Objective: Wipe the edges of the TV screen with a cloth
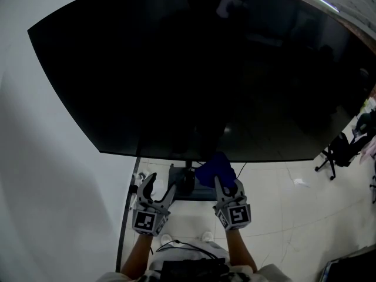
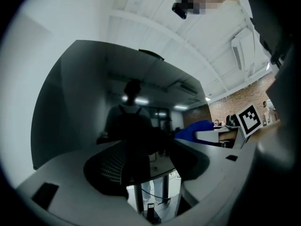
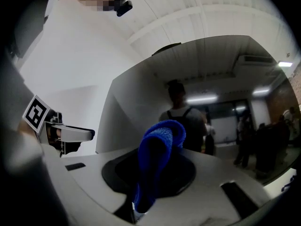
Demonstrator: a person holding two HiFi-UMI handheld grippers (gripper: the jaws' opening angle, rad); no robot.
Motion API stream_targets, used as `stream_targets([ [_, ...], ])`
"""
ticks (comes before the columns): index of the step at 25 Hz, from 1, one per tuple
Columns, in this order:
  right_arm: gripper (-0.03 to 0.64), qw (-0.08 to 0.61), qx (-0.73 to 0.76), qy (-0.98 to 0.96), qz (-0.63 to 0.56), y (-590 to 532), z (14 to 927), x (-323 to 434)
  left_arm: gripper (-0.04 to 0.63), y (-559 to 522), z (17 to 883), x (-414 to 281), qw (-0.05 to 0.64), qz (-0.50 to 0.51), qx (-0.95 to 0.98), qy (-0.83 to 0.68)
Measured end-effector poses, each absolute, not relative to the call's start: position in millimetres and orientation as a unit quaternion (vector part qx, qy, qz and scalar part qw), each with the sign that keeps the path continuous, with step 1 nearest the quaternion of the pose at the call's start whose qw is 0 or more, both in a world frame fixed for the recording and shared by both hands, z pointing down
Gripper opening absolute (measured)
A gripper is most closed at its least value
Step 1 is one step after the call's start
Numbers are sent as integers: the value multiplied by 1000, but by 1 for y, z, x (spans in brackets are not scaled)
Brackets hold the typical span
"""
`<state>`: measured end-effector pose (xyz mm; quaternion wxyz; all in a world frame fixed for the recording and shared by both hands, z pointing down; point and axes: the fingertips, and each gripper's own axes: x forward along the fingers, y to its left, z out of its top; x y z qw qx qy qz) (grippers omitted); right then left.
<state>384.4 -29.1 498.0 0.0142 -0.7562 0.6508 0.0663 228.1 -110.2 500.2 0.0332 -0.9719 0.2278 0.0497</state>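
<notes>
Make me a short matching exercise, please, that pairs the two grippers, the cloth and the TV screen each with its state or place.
Things:
1. left gripper
2. right gripper
3. cloth
4. TV screen

States or places:
A. dark, filling the upper part of the head view
B. jaws apart, nothing between them
C. blue, bunched up just below the bottom edge of the screen
D. jaws closed on fabric

Pairs: 1-B, 2-D, 3-C, 4-A

Head view looks down on the TV screen; both gripper views look up at it.
</notes>
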Motion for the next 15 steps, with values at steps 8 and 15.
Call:
stream_targets([
  [8,69,15,-754,653,68,-37,498,382,265,-118,517,229,40,50,-974,219],
  [15,69,16,-751,655,84,-38,495,390,265,-124,525,239,42,51,-976,209],
])
